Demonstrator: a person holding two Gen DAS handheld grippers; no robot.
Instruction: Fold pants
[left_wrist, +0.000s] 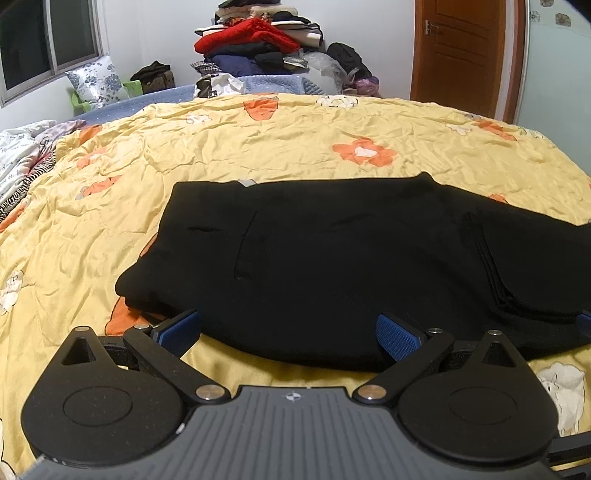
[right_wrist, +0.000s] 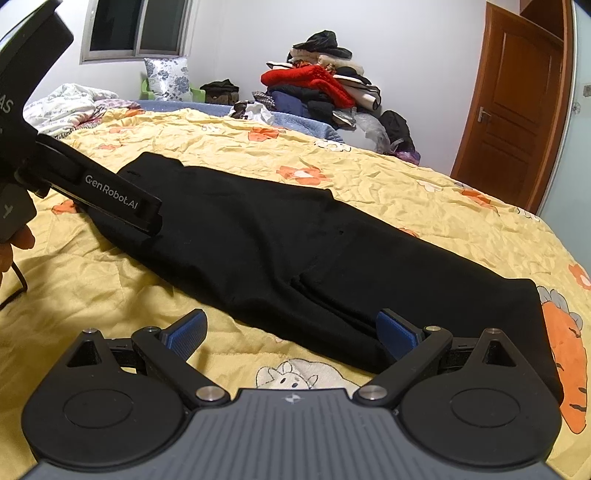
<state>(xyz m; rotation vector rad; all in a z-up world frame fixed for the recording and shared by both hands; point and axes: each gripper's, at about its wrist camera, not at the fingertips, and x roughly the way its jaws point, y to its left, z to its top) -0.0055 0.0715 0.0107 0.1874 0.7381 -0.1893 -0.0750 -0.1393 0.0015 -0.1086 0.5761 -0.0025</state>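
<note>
Pants (right_wrist: 280, 251) lay flat on yellow quilt (right_wrist: 406, 184), long axis running from left gripper (left_wrist: 290, 332) toward right gripper (right_wrist: 291, 332), both grippers spread open at near edge, gripping nothing.

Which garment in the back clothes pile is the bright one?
The red knitted sweater near the top of the clothes pile; the garments around it are black, navy or cream.

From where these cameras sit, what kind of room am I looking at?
Most likely a home bedroom. Black pants lie on a bed spread with a yellow floral quilt, a floral pillow leans under the window, and a heap of clothes sits by the wall.
</note>
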